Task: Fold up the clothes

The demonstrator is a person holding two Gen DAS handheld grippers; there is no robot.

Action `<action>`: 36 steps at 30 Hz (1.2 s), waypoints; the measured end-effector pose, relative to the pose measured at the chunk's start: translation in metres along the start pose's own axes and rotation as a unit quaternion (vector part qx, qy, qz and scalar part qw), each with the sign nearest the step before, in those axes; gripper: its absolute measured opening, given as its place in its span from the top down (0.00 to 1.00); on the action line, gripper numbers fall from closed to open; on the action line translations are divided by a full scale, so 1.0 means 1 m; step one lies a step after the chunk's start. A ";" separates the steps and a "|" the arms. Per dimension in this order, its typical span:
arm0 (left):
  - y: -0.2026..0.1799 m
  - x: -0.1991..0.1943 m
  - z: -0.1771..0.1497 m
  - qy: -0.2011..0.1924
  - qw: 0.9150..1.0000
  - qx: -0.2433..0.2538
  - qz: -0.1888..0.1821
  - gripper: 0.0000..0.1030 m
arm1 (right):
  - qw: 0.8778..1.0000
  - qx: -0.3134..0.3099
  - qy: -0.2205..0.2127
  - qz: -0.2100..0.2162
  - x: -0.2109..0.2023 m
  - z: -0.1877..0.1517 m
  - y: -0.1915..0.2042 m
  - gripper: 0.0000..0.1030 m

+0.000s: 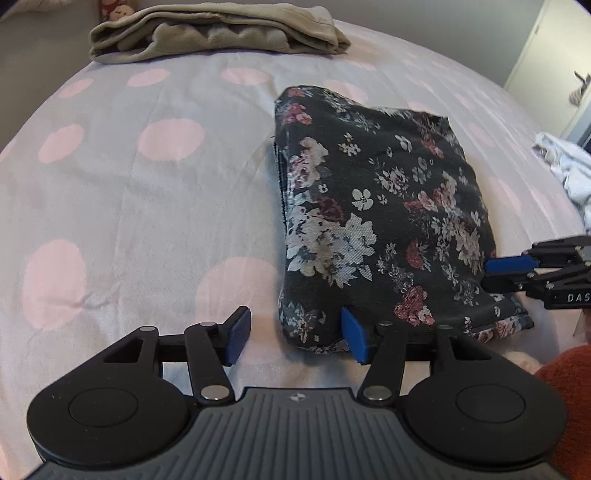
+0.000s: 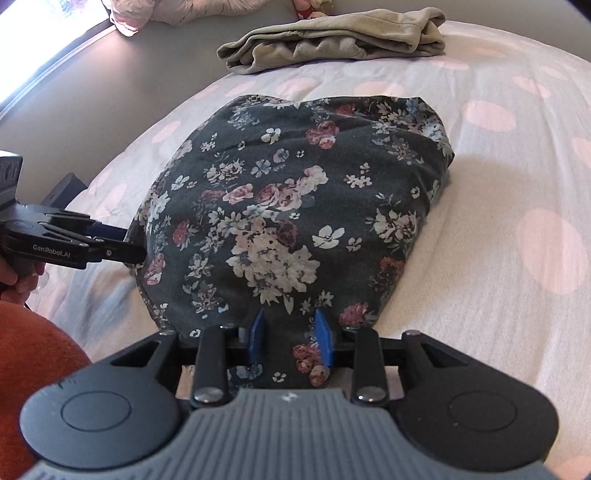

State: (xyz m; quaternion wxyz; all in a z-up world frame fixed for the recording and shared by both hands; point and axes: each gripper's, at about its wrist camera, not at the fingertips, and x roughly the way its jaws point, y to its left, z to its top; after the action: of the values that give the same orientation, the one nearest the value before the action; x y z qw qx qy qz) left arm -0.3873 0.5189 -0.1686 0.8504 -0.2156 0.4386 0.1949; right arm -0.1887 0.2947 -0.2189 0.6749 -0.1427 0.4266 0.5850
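The left gripper is spread wide, its right pad touching the folded dark floral garment. The garment's near edge is pinched by the right gripper. Beyond, a folded olive-green garment lies on the pink-dotted bedsheet.

A white striped garment and a plush toy are cut off by the frame edge.

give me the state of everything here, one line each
floral garment: folded into a thick bundle, lying on the bed
beige garment: folded, lying at the far edge
left tongs: open, one pad against the bundle's near corner
right tongs: part closed, floral fabric between the pads
white laundry: crumpled, unfolded
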 end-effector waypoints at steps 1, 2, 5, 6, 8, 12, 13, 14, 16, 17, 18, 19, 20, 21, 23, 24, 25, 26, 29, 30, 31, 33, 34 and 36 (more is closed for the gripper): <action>-0.001 -0.005 -0.001 -0.007 1.000 -0.006 0.000 0.49 | 1.000 0.008 -0.006 0.006 -0.004 0.000 -0.001 0.61; -0.002 -0.012 -0.002 -0.015 1.000 -0.009 -0.001 0.49 | 1.000 0.015 -0.012 0.012 -0.008 -0.001 -0.003 0.54; -0.002 -0.037 -0.005 -0.051 0.999 -0.016 -0.003 0.49 | 0.998 0.043 -0.042 0.006 -0.025 -0.004 -0.009 0.43; 0.000 -0.044 -0.006 -0.065 0.998 -0.023 -0.004 0.46 | 0.997 0.052 -0.051 0.000 -0.030 -0.004 -0.012 0.41; 0.004 -0.056 -0.004 -0.095 0.995 -0.044 0.002 0.38 | 0.995 0.071 -0.064 -0.014 -0.039 -0.004 -0.020 0.41; 0.012 -0.059 0.007 -0.110 0.991 -0.072 0.021 0.37 | 0.990 0.109 -0.073 -0.049 -0.049 -0.001 -0.035 0.41; 0.013 -0.055 0.009 -0.111 0.991 -0.073 0.020 0.37 | 0.989 0.117 -0.074 -0.053 -0.049 0.000 -0.039 0.41; 0.014 -0.052 0.011 -0.112 0.991 -0.073 0.018 0.37 | 0.988 0.125 -0.076 -0.054 -0.051 0.001 -0.043 0.41; 0.015 -0.043 0.014 -0.112 0.991 -0.072 0.011 0.37 | 0.986 0.133 -0.079 -0.053 -0.052 0.002 -0.047 0.36; 0.015 -0.037 0.015 -0.110 0.991 -0.074 0.004 0.37 | 0.986 0.136 -0.080 -0.052 -0.051 0.002 -0.049 0.31; 0.016 -0.030 0.016 -0.107 0.991 -0.078 -0.004 0.37 | 0.986 0.137 -0.080 -0.051 -0.050 0.002 -0.049 0.27; 0.016 -0.023 0.017 -0.103 0.991 -0.081 -0.010 0.37 | 0.986 0.139 -0.081 -0.050 -0.049 0.002 -0.050 0.27; 0.017 -0.016 0.017 -0.100 0.991 -0.082 -0.016 0.37 | 0.986 0.139 -0.080 -0.049 -0.047 0.002 -0.051 0.27; 0.018 -0.009 0.019 -0.097 0.992 -0.082 -0.017 0.37 | 0.986 0.139 -0.078 -0.048 -0.046 0.002 -0.052 0.27; 0.020 0.004 0.022 -0.091 0.992 -0.081 -0.014 0.36 | 0.986 0.139 -0.074 -0.046 -0.042 0.002 -0.055 0.27; 0.022 0.009 0.024 -0.090 0.992 -0.085 -0.022 0.34 | 0.986 0.141 -0.073 -0.044 -0.040 0.001 -0.057 0.27; 0.025 0.014 0.027 -0.089 0.991 -0.090 -0.033 0.32 | 0.986 0.142 -0.070 -0.044 -0.037 0.000 -0.058 0.27; 0.028 0.019 0.029 -0.089 0.990 -0.096 -0.045 0.31 | 0.986 0.145 -0.066 -0.044 -0.035 0.000 -0.060 0.27; 0.037 0.034 0.039 -0.078 0.987 -0.115 -0.075 0.30 | 0.986 0.149 -0.058 -0.046 -0.026 -0.001 -0.065 0.27; 0.041 0.038 0.041 -0.074 0.987 -0.119 -0.084 0.29 | 0.986 0.148 -0.058 -0.045 -0.025 -0.001 -0.066 0.27; 0.043 0.041 0.044 -0.071 0.986 -0.119 -0.091 0.29 | 0.987 0.145 -0.059 -0.043 -0.024 0.001 -0.066 0.27; 0.046 0.047 0.047 -0.065 0.986 -0.116 -0.104 0.30 | 0.987 0.141 -0.060 -0.041 -0.022 0.003 -0.067 0.27; 0.047 0.050 0.047 -0.065 0.985 -0.115 -0.108 0.30 | 0.988 0.140 -0.059 -0.040 -0.020 0.005 -0.067 0.27; 0.048 0.056 0.048 -0.066 0.984 -0.114 -0.118 0.30 | 0.988 0.141 -0.057 -0.040 -0.018 0.008 -0.068 0.27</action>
State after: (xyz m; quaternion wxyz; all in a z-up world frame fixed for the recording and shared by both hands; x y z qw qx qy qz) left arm -0.3510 0.5927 -0.1992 0.8643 -0.3482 0.3276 0.1563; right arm -0.1228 0.2700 -0.2218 0.7346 -0.0295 0.4596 0.4982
